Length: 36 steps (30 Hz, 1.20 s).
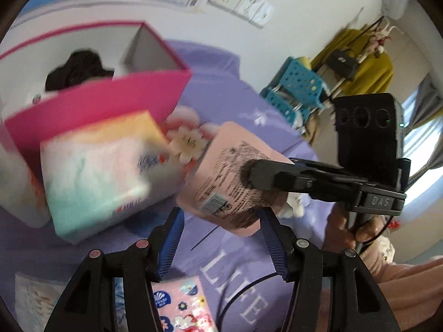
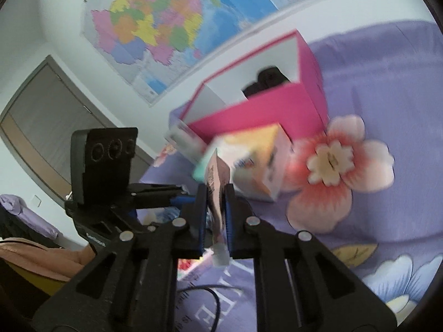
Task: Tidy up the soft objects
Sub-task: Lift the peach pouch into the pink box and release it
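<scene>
My right gripper [image 2: 215,196] is shut on a flat pink pouch [image 2: 217,177] with printed text, held above the purple bedsheet [image 2: 387,83]. In the left wrist view the pouch [image 1: 235,177] hangs in the right gripper's fingers [image 1: 265,177], in front of my left gripper [image 1: 220,215], which is open and empty. A tissue pack [image 1: 105,171] lies against an open pink box [image 1: 110,102]; it also shows in the right wrist view [image 2: 254,160]. A black soft item [image 1: 77,69] lies inside the box [image 2: 271,108].
Another pink patterned pack [image 1: 182,304] lies on the sheet below my left gripper. A white pack [image 1: 16,193] lies left of the box. A blue plastic rack [image 1: 296,88] and a clothes rack stand beyond the bed. A map hangs on the wall [image 2: 166,22].
</scene>
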{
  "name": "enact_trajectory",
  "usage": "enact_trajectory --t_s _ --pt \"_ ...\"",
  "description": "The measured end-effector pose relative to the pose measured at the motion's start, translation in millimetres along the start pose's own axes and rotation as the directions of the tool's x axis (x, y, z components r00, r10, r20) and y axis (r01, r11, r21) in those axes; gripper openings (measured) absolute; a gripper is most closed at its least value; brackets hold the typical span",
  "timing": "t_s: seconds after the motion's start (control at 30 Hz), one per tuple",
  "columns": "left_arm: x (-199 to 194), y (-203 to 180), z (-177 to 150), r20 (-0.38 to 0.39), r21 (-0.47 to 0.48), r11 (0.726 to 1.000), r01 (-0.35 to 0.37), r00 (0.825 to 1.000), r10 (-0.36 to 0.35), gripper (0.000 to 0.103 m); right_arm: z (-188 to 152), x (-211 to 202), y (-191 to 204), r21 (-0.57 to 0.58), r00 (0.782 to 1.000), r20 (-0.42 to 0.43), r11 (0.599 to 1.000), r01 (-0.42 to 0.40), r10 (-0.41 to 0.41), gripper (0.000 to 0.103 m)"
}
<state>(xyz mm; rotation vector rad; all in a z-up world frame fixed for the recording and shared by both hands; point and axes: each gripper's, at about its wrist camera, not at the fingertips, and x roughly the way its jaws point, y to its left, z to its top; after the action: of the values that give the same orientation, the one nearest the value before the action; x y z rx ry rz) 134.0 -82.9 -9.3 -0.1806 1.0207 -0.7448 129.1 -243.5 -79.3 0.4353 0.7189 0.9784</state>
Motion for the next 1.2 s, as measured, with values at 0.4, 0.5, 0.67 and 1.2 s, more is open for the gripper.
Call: enact_trajectory --t_s 0.4,0.5,0.67,1.2 --pt "-33.6 6.8 54.2 0.155 -0.019 0.998 -0.058 0.986 0.060 0.058 61.1 3.6 11.1 -0.065 0.995 0.099 0.998 -0.021 0.028 0.013" --pt "-36.3 11.9 70.4 0.179 -0.030 0.996 -0.083 0.980 0.087 0.058 78.3 8.5 6.7 -0.065 0.994 0.106 0.998 -0.027 0.034 0.013" --pt "-35.3 28.5 93.4 0.195 -0.067 0.991 -0.114 0.973 0.125 0.058 106.8 23.1 -0.3 -0.063 0.994 0.112 0.998 0.002 0.005 0.013" --pt "-20.8 67.9 124.2 0.187 -0.168 0.961 -0.220 0.950 0.250 0.057 154.5 81.2 -41.4 -0.011 0.986 0.080 0.989 0.148 -0.147 0.015"
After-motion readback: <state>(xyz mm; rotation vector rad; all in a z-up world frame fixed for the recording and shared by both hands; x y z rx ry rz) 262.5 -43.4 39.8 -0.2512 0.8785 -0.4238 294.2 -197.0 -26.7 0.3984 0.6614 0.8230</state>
